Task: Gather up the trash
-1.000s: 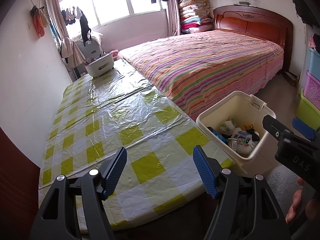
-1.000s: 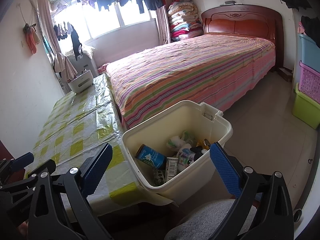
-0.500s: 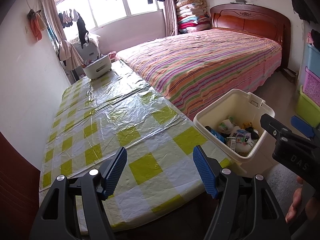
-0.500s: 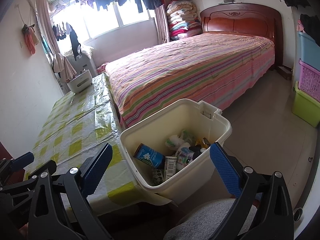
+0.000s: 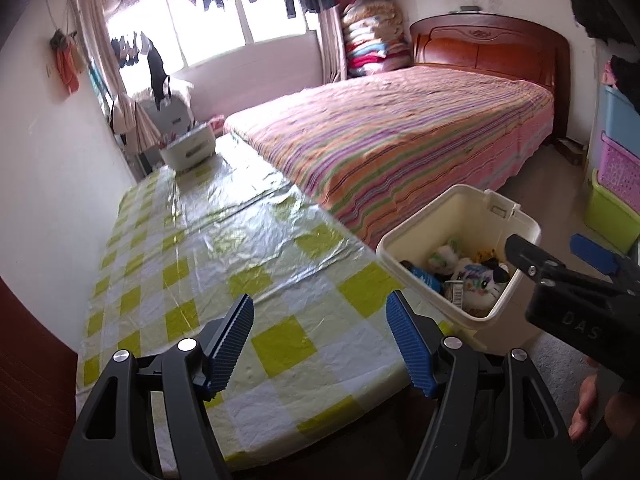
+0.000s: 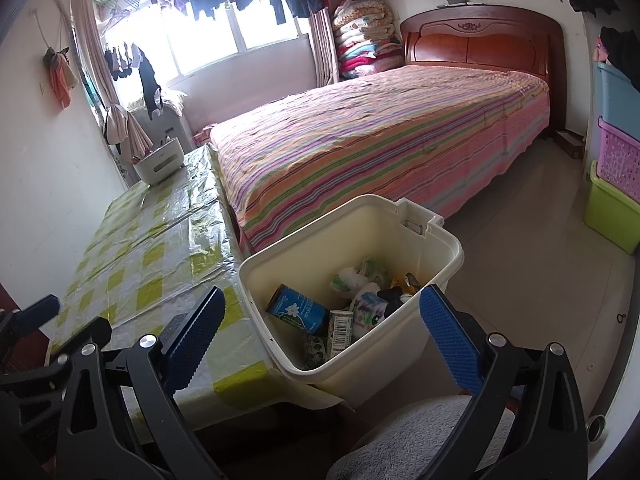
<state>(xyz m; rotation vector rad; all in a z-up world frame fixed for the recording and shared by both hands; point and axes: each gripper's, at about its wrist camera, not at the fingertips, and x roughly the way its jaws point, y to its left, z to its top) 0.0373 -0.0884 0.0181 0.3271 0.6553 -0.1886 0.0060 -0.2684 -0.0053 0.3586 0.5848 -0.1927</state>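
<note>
Bedroom, daylight from a window at upper left, laundry hung across it.

Cream bin (image 6: 444,240) at centre of the right wrist view, lower right of centre in the left wrist view (image 5: 524,224); open-topped, standing just beside the long edge of a table (image 5: 168,272) under a yellow-and-white checked plastic cloth. Whether bin and table edge touch: cannot tell. Inside the bin, a heap of trash: blue can with a flower print (image 6: 298,310) lying tilted at the left, small carton with a barcode (image 6: 340,330) beside it, white crumpled wrappers (image 6: 348,278) toward the back, a colourful printed bag (image 6: 366,308) in the middle with something black at its right.

Right gripper (image 6: 320,332) low in its own frame, blue pads far apart, one over the table's corner and one over the bin's right rim, nothing between them but the view into the bin. Seen also at the right edge of the left wrist view (image 5: 560,264), black body lettered "DAS", beside the bin.

Left gripper (image 5: 320,340) at bottom centre of its frame, pads likewise spread wide, empty, above the near end of the checked cloth.

Farther out: white tub (image 5: 188,152) at the table's far end, upper left. Bed (image 6: 380,140) with striped cover filling the upper middle, dark wooden headboard behind it, folded quilts (image 6: 364,36) stacked in the corner. Stacked plastic crates (image 6: 616,160), blue, pink and green, on the right edge. Grey fuzzy cushion (image 6: 420,440) at bottom right.
</note>
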